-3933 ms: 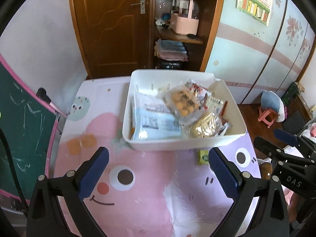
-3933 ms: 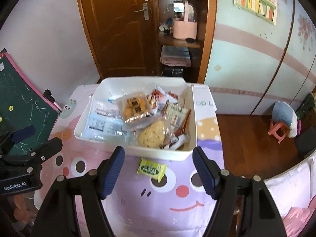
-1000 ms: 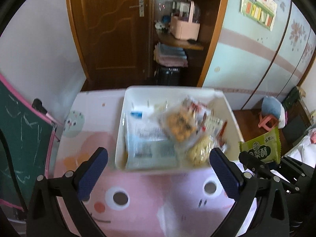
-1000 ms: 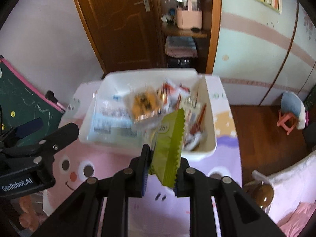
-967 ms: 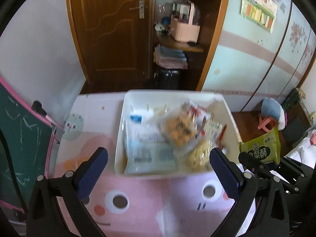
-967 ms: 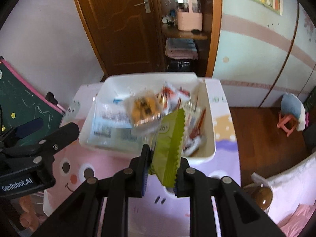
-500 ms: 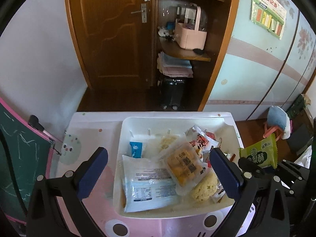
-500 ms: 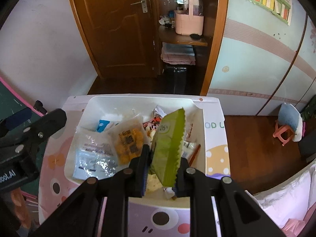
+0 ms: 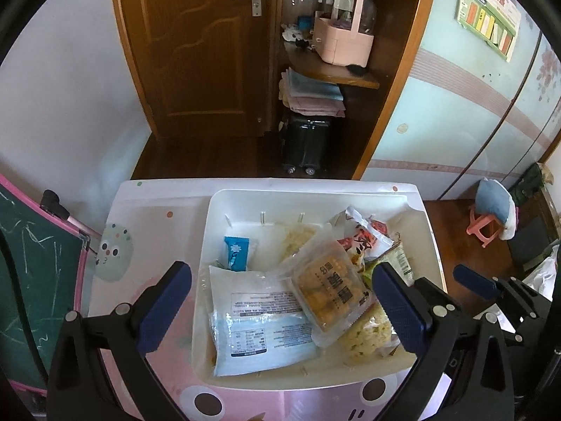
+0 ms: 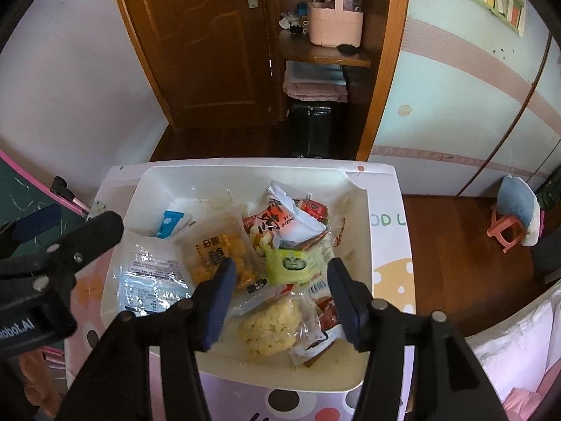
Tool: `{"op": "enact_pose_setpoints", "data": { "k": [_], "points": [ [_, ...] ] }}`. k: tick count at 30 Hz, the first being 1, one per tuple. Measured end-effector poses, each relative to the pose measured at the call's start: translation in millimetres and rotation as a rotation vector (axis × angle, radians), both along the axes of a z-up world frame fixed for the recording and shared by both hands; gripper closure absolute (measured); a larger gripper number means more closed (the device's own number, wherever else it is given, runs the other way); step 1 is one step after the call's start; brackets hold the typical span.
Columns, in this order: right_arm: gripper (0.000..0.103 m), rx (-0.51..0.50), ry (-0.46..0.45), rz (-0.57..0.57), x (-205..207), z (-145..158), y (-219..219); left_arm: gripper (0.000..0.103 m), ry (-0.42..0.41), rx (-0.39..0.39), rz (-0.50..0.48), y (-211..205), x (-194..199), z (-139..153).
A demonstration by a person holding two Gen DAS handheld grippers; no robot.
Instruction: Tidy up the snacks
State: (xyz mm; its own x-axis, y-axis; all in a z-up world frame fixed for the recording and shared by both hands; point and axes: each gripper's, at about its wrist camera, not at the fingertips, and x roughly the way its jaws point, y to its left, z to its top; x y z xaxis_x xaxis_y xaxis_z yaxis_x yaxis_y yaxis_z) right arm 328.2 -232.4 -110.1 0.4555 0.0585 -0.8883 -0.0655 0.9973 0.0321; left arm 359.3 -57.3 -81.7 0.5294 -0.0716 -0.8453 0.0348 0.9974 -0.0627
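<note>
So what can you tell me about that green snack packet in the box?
The green snack packet is small, shiny plastic, light green with a round white-and-green logo. It lies flat in the white bin on top of the other snack bags, under the white-and-red packet's edge. The right gripper is opening above it, not touching.

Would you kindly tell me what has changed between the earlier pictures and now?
The right tool picked the green snack packet off the table, carried it over the white bin and let it go; its jaws are opening, and the packet lies among the snacks. The left tool stayed open and empty.
</note>
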Motion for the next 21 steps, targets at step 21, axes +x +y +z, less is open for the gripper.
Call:
{"op": "enact_pose_setpoints", "data": {
  "k": [21],
  "points": [
    [0.048, 0.055, -0.022, -0.018, -71.1, 36.2, -2.4, 0.001, -0.062, 0.036, -0.017, 6.2, -86.6, 40.1]
  ]
}}
